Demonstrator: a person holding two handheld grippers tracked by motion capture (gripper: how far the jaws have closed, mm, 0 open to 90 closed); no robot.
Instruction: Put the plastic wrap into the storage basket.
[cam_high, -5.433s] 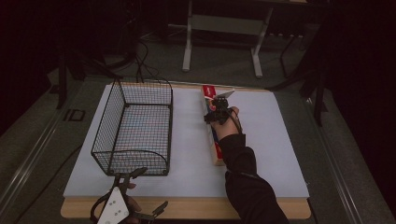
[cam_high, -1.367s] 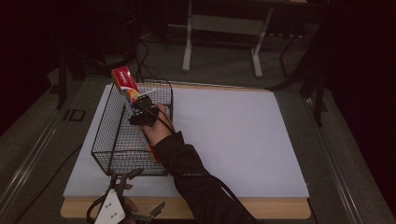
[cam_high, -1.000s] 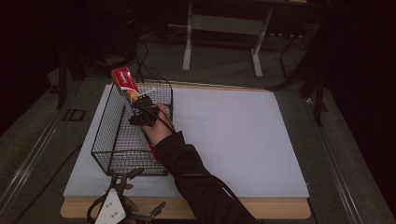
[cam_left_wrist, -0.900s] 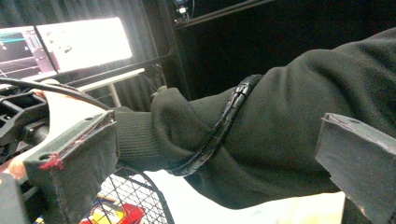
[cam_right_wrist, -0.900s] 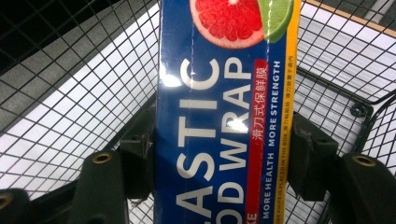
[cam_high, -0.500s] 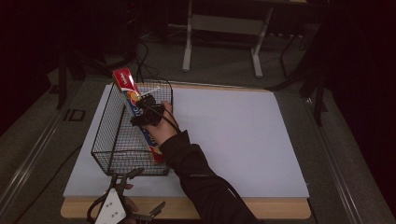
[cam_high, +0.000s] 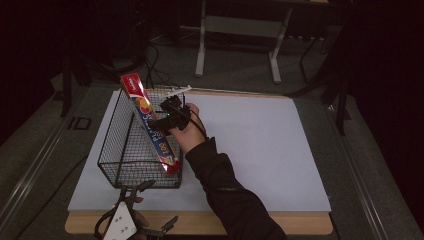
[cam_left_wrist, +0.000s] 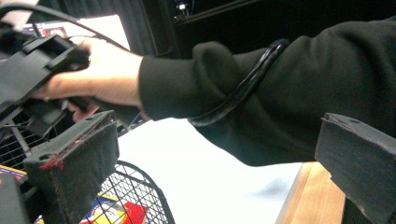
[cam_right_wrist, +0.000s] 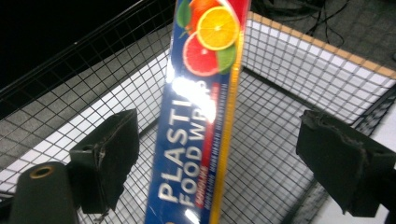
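A white-topped table (cam_high: 250, 150) with a wooden front edge fills the middle of the high view, dark floor and a metal stand behind it. At the table's left side sits a wire basket (cam_high: 120, 150), its far end toward the upper left of the frame. A long box (cam_high: 152, 127) of plastic food wrap, blue and red with citrus fruit printed on it, stands tilted in the basket: its lower end rests at the basket's near right corner and its red top sticks out above the far rim. A dark-sleeved arm reaches in from the bottom centre of the frame to the basket's right rim, carrying the right gripper (cam_high: 167, 117). In the right gripper view the box (cam_right_wrist: 201, 121) lies between the two black pads with clear gaps on both sides; the jaws have just been opening and now stand wide, holding nothing. The left gripper (cam_high: 131, 220) rests at the bottom left of the high view, at the table's front edge just before the basket, its jaws wide apart and empty.
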